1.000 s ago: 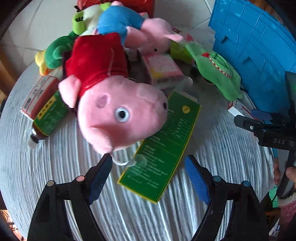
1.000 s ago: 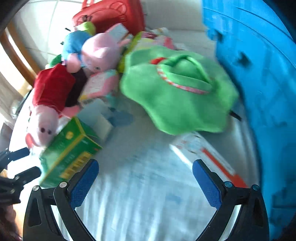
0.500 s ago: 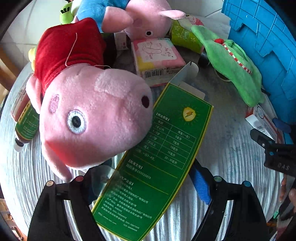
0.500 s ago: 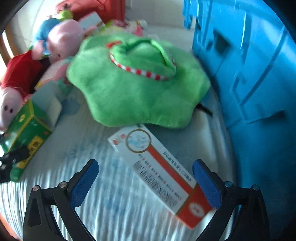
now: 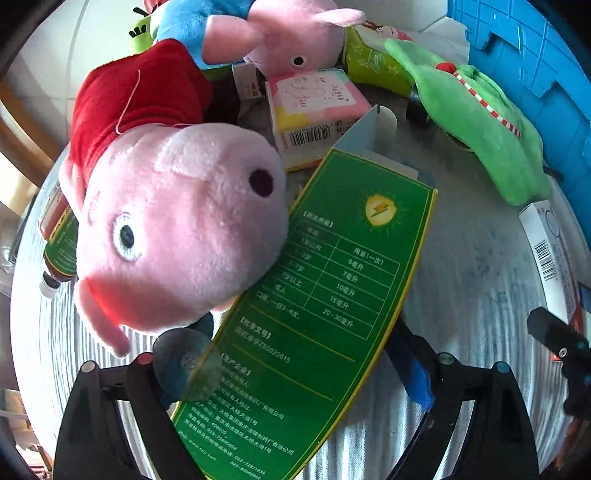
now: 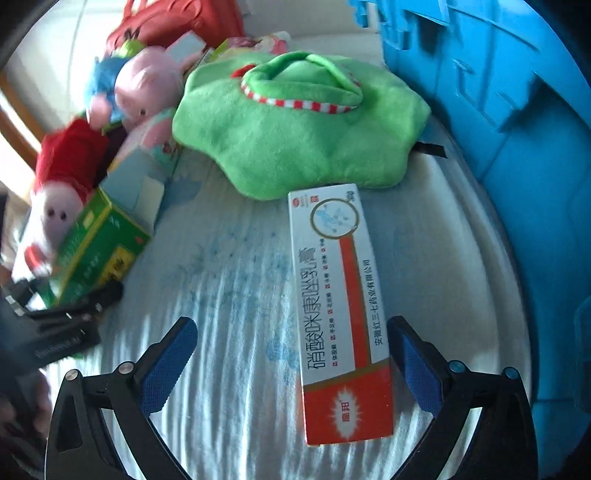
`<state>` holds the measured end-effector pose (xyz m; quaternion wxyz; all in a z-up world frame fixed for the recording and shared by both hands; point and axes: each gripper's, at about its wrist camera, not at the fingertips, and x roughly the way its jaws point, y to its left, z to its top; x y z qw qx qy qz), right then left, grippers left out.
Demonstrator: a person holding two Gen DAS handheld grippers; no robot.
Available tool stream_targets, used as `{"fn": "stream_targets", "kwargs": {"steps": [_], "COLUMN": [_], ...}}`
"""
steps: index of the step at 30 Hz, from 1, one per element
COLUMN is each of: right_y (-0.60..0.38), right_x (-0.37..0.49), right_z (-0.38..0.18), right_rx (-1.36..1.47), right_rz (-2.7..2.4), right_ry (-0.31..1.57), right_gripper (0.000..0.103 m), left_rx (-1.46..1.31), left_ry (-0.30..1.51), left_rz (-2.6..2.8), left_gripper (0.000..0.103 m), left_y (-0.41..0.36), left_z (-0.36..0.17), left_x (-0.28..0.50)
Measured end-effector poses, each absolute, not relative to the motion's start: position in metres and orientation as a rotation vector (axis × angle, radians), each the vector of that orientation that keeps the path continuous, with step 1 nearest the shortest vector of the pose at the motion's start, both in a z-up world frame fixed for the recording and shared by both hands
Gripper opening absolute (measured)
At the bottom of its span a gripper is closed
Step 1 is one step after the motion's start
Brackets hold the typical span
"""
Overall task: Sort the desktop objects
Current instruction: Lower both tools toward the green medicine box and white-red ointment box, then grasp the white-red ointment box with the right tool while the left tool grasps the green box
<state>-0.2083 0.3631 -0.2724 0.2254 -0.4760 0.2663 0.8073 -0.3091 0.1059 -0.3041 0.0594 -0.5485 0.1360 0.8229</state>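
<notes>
A green medicine box (image 5: 306, 310) lies on the round table, its near end between the open fingers of my left gripper (image 5: 291, 365). A pink pig plush in a red dress (image 5: 177, 225) rests its head on the box's left side. My right gripper (image 6: 291, 365) is open, and a white and red ointment box (image 6: 340, 306) lies lengthwise between its fingers, close to the right pad (image 6: 417, 369). The green box also shows in the right wrist view (image 6: 96, 247), with my left gripper (image 6: 70, 314) at it.
A blue plastic crate (image 6: 517, 147) stands along the right side. A green plush cushion (image 6: 303, 129) lies behind the ointment box. A second pig plush (image 5: 280, 26), a pink packet (image 5: 314, 110), a green bottle (image 5: 59, 251) and a red bag (image 6: 173, 22) crowd the far side.
My left gripper moved forward until the green box lay between its fingers. My right gripper moved forward and turned until the ointment box lay between its fingers.
</notes>
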Motion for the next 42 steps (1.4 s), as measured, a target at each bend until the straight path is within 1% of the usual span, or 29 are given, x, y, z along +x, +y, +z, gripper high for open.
{"fn": "stream_targets", "kwargs": {"steps": [1,2,3,4,5,6,9,12,14,16,20,23,24,25,26,27,28,30,31,34,38,39,42], "right_y": [0.366,0.367,0.366,0.366,0.365,0.366,0.371,0.374,0.375,0.374,0.375,0.376,0.376,0.375,0.374,0.373,0.372,0.369,0.367,0.358,0.345,0.342,0.349], "right_x": [-0.207,-0.207,-0.210,-0.213,-0.216,-0.218,-0.223,-0.229,-0.233,-0.237,-0.246,-0.255,-0.258,-0.261,-0.264,-0.267,-0.270,-0.274,-0.275,-0.276,-0.277,-0.279,-0.279], "right_z": [-0.272,-0.271,-0.271,-0.270,-0.270,-0.269,-0.263,-0.264,-0.267,-0.265,-0.262,-0.260,-0.259,-0.258,-0.257,-0.256,-0.255,-0.254,-0.252,-0.241,-0.217,-0.211,-0.197], "right_rx": [-1.302,-1.314,-1.340,-1.363,-1.378,-1.387,-1.356,-1.370,-1.383,-1.388,-1.391,-1.397,-1.397,-1.399,-1.402,-1.406,-1.410,-1.425,-1.431,-1.415,-1.393,-1.387,-1.368], "right_rz": [2.238,2.250,2.257,2.258,2.253,2.237,2.204,2.155,2.138,2.136,2.136,2.137,2.140,2.139,2.137,2.135,2.134,2.142,2.148,2.183,2.263,2.284,2.350], "right_ry": [0.763,0.765,0.747,0.728,0.721,0.728,0.758,0.718,0.688,0.656,0.627,0.594,0.589,0.579,0.560,0.538,0.520,0.517,0.513,0.517,0.502,0.498,0.496], "right_gripper": [0.103,0.103,0.103,0.103,0.103,0.103,0.102,0.102,0.099,0.091,0.083,0.074,0.068,0.065,0.058,0.048,0.042,0.042,0.042,0.041,0.041,0.041,0.041], "left_rx": [-1.676,-1.700,-1.728,-1.763,-1.786,-1.781,-1.671,-1.660,-1.677,-1.681,-1.680,-1.666,-1.668,-1.672,-1.674,-1.672,-1.670,-1.674,-1.667,-1.636,-1.601,-1.594,-1.554], "left_ry": [0.385,0.347,0.306,0.279,0.274,0.287,0.352,0.416,0.467,0.491,0.502,0.504,0.509,0.513,0.519,0.517,0.493,0.451,0.459,0.481,0.397,0.363,0.312], "left_rz": [2.479,2.460,2.436,2.409,2.396,2.399,2.431,2.407,2.408,2.413,2.416,2.378,2.373,2.367,2.371,2.381,2.378,2.367,2.371,2.401,2.429,2.437,2.486], "left_gripper": [0.093,0.096,0.096,0.096,0.092,0.090,0.090,0.090,0.090,0.090,0.090,0.090,0.090,0.090,0.084,0.079,0.077,0.069,0.067,0.066,0.066,0.063,0.062], "left_y": [0.103,0.100,0.096,0.093,0.092,0.092,0.102,0.113,0.116,0.118,0.121,0.123,0.122,0.122,0.121,0.120,0.118,0.114,0.114,0.113,0.102,0.091,0.068], "left_z": [-0.305,-0.307,-0.308,-0.308,-0.307,-0.304,-0.285,-0.283,-0.287,-0.290,-0.292,-0.297,-0.299,-0.301,-0.302,-0.301,-0.299,-0.294,-0.291,-0.277,-0.247,-0.241,-0.216], "left_x": [-0.312,-0.316,-0.320,-0.323,-0.325,-0.323,-0.312,-0.313,-0.316,-0.318,-0.323,-0.329,-0.332,-0.334,-0.335,-0.336,-0.337,-0.334,-0.332,-0.318,-0.298,-0.291,-0.280]}}
